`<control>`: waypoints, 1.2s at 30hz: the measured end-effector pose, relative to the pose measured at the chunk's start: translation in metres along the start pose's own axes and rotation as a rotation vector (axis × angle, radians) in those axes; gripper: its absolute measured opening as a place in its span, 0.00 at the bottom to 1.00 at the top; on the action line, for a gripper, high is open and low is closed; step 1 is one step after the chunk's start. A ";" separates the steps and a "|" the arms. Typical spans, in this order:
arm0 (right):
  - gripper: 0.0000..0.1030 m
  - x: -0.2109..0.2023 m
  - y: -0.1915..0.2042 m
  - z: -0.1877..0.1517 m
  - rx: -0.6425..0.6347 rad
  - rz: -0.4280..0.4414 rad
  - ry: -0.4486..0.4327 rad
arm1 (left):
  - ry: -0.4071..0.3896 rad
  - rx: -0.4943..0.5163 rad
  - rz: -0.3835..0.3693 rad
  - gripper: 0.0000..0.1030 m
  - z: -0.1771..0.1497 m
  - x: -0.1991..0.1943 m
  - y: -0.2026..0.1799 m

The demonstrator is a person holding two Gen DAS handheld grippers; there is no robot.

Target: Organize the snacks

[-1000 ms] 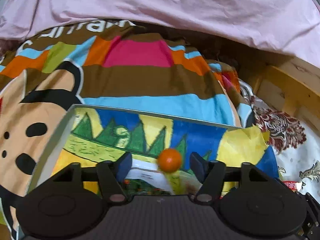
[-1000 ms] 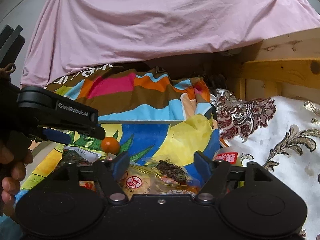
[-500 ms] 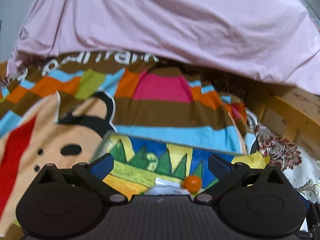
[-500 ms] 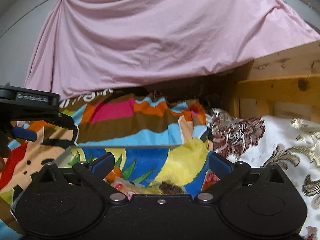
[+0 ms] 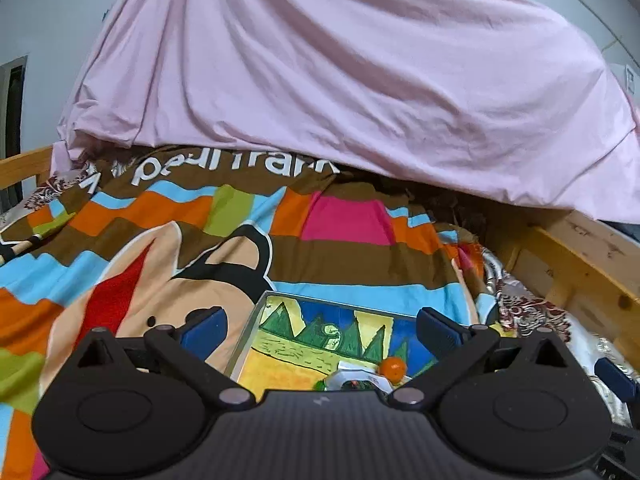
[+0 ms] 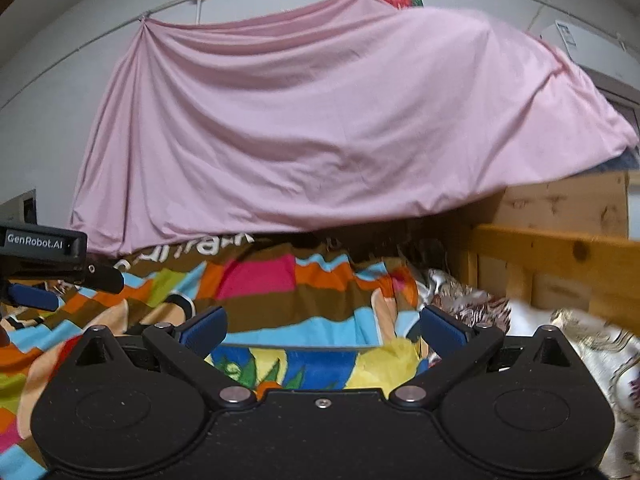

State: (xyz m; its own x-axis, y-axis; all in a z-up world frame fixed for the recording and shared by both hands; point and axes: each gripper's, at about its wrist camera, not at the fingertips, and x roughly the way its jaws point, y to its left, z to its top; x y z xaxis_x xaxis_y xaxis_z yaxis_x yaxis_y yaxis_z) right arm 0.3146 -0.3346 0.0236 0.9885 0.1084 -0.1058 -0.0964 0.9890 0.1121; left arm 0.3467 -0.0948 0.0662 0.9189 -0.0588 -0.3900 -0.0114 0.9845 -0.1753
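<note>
Grippers, left (image 5: 320, 326) and right (image 6: 322, 326), have lifted back from the box (image 5: 256, 320), jaws just spread, empty; snacks (image 5: 392, 368) seemingly dropped inside.

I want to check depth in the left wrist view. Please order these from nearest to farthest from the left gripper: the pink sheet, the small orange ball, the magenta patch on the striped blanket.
1. Small orange ball: nearest the left gripper, low, toward its right finger.
2. Magenta patch: farther back, centre of the striped blanket.
3. Pink sheet: farthest, hanging across the top.
</note>
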 end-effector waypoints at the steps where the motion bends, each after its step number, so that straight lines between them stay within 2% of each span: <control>1: 0.99 -0.006 0.002 0.004 -0.005 0.002 -0.005 | -0.007 -0.002 -0.003 0.99 0.001 -0.008 0.001; 17: 0.99 -0.112 0.042 0.055 -0.032 0.009 -0.068 | -0.060 -0.059 -0.062 0.99 0.004 -0.121 0.022; 23: 0.99 -0.146 0.054 0.058 -0.046 0.004 -0.068 | -0.066 -0.131 -0.078 0.99 -0.005 -0.150 0.036; 36: 0.99 -0.202 0.067 0.046 -0.066 -0.033 -0.057 | -0.108 -0.165 -0.056 1.00 -0.041 -0.199 0.062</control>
State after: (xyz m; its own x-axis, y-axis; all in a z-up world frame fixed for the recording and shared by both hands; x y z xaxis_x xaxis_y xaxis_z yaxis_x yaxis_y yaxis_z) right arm 0.1135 -0.2947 0.0978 0.9960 0.0719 -0.0521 -0.0697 0.9966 0.0440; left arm 0.1476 -0.0285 0.0961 0.9569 -0.0853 -0.2776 -0.0157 0.9392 -0.3429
